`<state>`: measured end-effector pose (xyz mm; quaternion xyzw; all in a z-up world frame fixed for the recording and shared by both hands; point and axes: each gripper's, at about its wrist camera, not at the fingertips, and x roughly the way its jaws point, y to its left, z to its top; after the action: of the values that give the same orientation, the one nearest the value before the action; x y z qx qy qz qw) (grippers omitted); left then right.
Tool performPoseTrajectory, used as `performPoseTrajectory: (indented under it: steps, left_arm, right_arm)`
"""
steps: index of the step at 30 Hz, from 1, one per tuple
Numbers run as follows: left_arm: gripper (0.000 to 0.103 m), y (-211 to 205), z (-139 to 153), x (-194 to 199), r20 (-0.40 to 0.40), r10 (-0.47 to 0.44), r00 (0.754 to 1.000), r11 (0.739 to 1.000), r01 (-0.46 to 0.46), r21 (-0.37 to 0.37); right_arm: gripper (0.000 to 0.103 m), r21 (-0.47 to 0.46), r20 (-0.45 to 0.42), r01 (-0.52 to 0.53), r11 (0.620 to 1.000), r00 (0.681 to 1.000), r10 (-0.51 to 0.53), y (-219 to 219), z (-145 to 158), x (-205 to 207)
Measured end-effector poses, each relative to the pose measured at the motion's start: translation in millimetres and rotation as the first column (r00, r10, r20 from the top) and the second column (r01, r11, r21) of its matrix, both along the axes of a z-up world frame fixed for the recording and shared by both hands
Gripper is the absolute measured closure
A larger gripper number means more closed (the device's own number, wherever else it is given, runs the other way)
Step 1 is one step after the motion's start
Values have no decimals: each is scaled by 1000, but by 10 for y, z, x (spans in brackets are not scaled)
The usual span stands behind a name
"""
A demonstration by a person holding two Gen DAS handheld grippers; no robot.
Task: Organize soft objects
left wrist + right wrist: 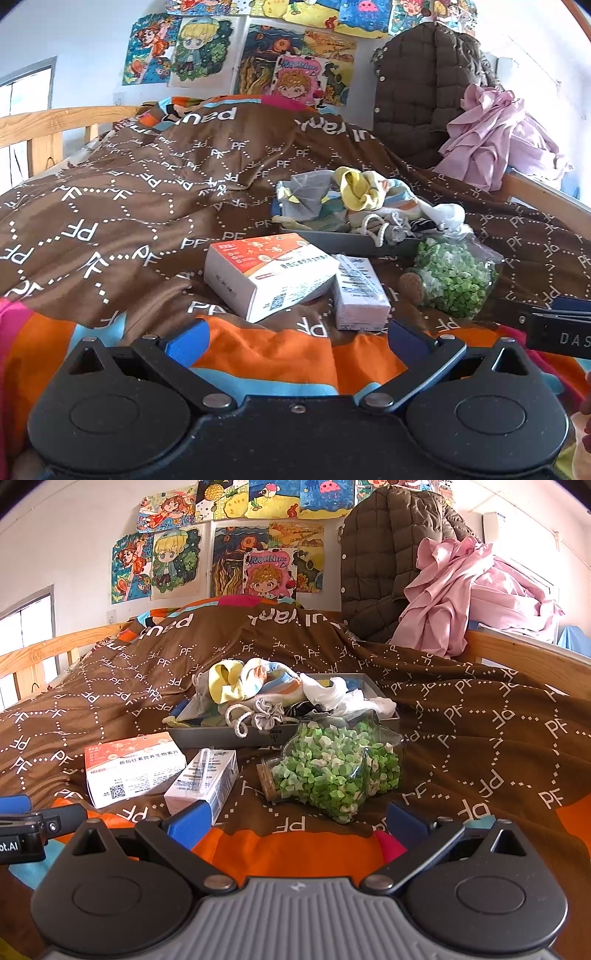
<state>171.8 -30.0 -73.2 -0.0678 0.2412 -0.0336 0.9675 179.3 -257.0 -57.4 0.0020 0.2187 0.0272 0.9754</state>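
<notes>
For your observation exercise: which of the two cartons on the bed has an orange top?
The larger, flatter box, lying left of the small carton, whose faces are white and pale purple.

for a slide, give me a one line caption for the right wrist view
Open right claw faces a cork-stoppered jar of green paper stars before a grey tray of socks.

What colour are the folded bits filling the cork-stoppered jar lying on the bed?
Green and white in the jar, clearest in the right wrist view.
</notes>
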Motion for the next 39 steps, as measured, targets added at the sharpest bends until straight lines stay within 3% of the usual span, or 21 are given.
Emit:
performPoseTrajectory:
  steps: [39]
  left_arm:
    - [1, -26, 22, -41, 20, -18, 1000, 1000, 18, 9]
  right_arm:
    - [0, -6, -7, -2, 1000, 1000, 2, 2, -20, -27]
